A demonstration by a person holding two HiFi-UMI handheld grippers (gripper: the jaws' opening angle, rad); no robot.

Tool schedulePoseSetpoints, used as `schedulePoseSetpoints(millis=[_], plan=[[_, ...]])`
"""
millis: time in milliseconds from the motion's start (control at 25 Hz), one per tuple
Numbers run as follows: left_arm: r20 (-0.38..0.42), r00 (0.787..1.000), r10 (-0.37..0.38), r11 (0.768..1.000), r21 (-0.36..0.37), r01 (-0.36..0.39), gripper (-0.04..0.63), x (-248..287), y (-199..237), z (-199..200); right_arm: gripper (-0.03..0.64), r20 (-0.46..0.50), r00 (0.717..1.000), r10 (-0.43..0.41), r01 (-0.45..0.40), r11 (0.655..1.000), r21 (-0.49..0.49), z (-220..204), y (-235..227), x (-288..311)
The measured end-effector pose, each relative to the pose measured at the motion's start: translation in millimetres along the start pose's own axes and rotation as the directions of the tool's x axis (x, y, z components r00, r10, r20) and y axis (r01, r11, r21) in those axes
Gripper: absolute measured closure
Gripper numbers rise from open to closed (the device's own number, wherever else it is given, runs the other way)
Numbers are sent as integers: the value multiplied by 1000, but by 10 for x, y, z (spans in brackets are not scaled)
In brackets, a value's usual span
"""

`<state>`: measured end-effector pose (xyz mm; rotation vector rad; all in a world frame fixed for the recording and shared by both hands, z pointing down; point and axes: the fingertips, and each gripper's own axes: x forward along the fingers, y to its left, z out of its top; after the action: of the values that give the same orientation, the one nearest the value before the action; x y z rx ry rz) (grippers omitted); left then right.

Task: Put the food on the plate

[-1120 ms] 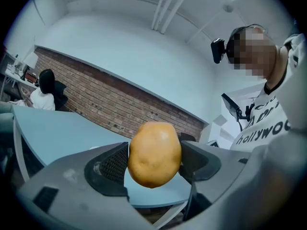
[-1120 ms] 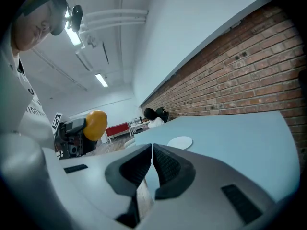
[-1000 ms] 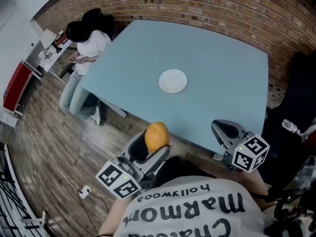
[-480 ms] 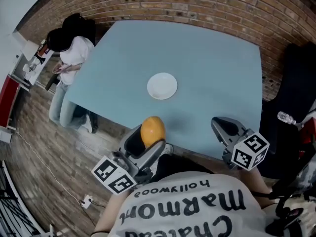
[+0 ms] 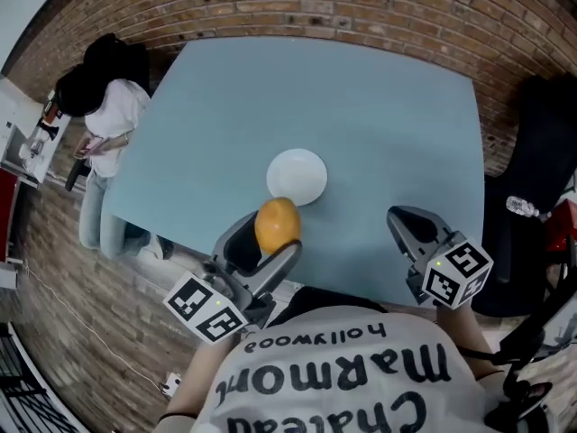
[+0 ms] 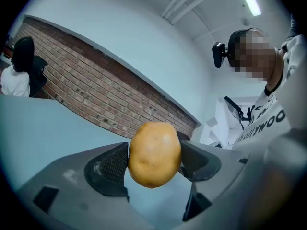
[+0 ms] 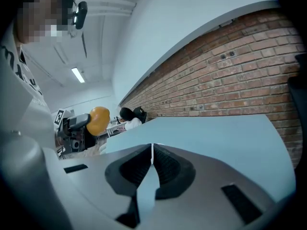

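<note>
My left gripper (image 5: 268, 243) is shut on a yellow-orange potato (image 5: 277, 225), held above the near edge of the pale blue table (image 5: 379, 124). In the left gripper view the potato (image 6: 154, 154) fills the gap between both jaws. A small white plate (image 5: 297, 175) lies on the table just beyond the potato and holds nothing. My right gripper (image 5: 413, 230) hovers over the table's near right part, its jaws pressed together on nothing (image 7: 152, 163). From the right gripper view the potato (image 7: 98, 120) shows at far left.
A brick wall (image 5: 379, 16) runs behind the table. A seated person in white (image 5: 104, 124) is at the table's far left corner. A black chair (image 5: 541, 188) stands at the right edge. Wooden floor (image 5: 72, 314) lies at left.
The left gripper has carried the potato forward from beyond the table's near edge to just short of the plate. The right gripper has barely moved.
</note>
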<state>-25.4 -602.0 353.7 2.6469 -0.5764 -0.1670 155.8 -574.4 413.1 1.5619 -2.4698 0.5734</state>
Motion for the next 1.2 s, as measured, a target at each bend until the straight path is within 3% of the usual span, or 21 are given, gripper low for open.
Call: schedulePoseSetpoints(millis=[200,320,480,560,680,840,1120,1200], plan=[[-105,994,-1,1000,-2,1,275,192,431,-75,601,-1,999,-54,54,998,26,72,-57,228],[-189,982,-6,991,127,31,275,350,625,-159,601,-7,996,-91,91,995,34,77,-92,300],[-302,953,4,957,276,84,275,546,870,-305,601,-20,986,-164,165,984,60,69,-149,298],[-369,929,33,938,333,99,275,622,1032,-418,601,-23,983,-183,184,981,65,72,-198,308],[-486,871,69,904,400,152,275,767,1232,-650,601,-33,975,-219,221,972,77,65,-287,281],[-580,811,76,912,369,179,275,950,1443,-915,601,-47,968,-247,250,965,81,28,-338,276],[-660,738,139,882,422,211,275,1163,1717,-1273,601,-81,961,-263,269,960,76,-32,-414,374],[-675,722,150,883,420,210,275,1183,1783,-1332,601,-82,962,-259,265,961,77,-18,-431,415]])
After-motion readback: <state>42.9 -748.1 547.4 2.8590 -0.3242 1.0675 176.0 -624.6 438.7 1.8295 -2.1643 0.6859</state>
